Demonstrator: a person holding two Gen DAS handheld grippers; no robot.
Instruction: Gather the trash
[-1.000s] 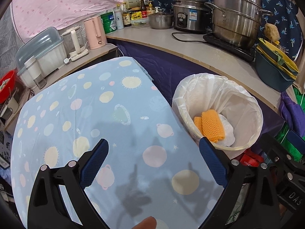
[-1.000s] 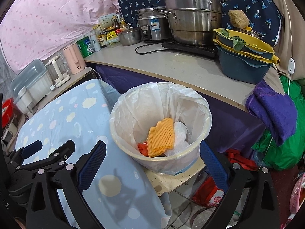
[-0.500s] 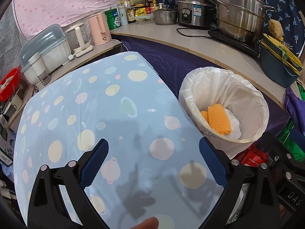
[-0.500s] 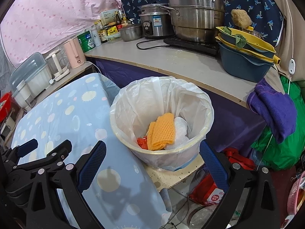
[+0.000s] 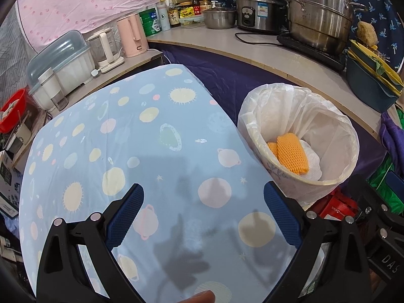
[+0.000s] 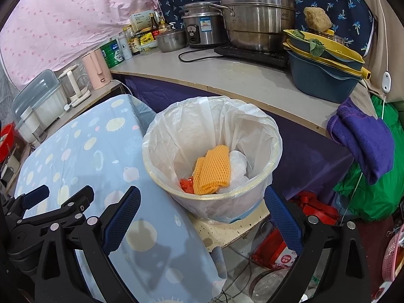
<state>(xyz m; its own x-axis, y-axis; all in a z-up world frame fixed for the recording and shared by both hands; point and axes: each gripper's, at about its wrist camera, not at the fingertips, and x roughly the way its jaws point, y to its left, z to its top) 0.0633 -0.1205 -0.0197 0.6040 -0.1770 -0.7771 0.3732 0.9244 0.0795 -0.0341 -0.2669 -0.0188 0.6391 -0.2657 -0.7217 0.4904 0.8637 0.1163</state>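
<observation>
Left gripper (image 5: 203, 208) hangs over the table (image 5: 131, 136), jaws wide apart, empty. Right gripper (image 6: 202, 208) likewise gapes. At its 12 o'clock, the bin (image 6: 274, 151) holds orange netting (image 6: 213, 169) (tissue (image 6: 237, 164) beside it).

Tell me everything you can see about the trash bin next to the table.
The trash bin is a round, cream plastic pail lined with a thin translucent white bag folded over its rim. It stands upright and open on a speckled cream stand, against the edge of the blue planet-print tablecloth. Inside lie an orange foam net, white crumpled paper and a red scrap. Neither tool touches it.
</observation>
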